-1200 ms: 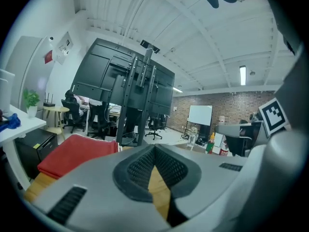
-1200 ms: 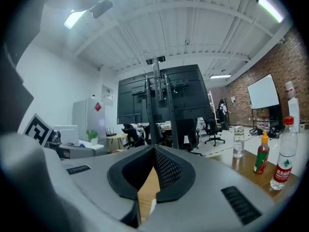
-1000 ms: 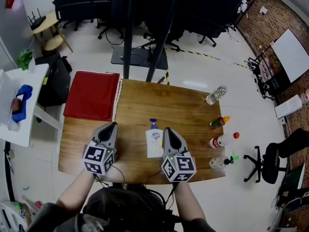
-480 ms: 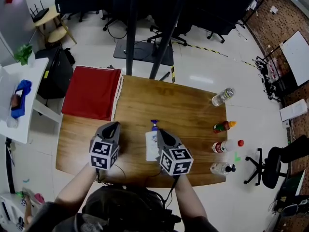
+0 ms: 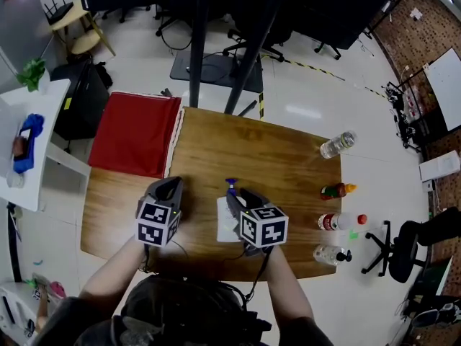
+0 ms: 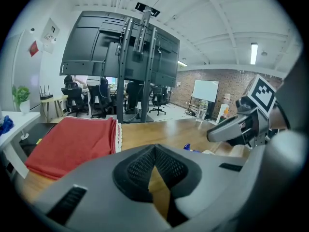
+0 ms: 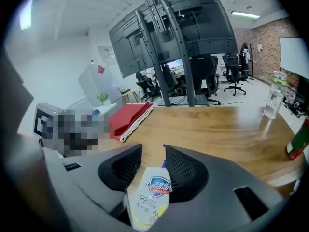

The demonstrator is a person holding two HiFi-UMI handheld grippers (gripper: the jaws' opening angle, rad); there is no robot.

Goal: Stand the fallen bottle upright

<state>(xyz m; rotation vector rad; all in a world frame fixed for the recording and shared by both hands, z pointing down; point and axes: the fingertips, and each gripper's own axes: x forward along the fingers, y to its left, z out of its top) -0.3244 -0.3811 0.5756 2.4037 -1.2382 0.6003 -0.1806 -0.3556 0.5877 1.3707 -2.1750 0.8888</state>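
The right gripper (image 7: 152,152) has just been opening, its jaws half apart astride the white plastic pump bottle (image 7: 149,197) (lying flat). The bottle lies near the front edge of the wooden worktop (image 5: 274,150).

Table (image 5: 281,153): warm brown wood grain, bearing a red cloth (image 5: 137,132) with a white edge. Soap bottle (image 7: 150,197): white body, blue pump, label with a blue-and-red shield, dark print and a yellow-green band. Sauce bottle (image 5: 336,190): red with an orange cap; next to it, a white-and-red bottle (image 5: 338,221).
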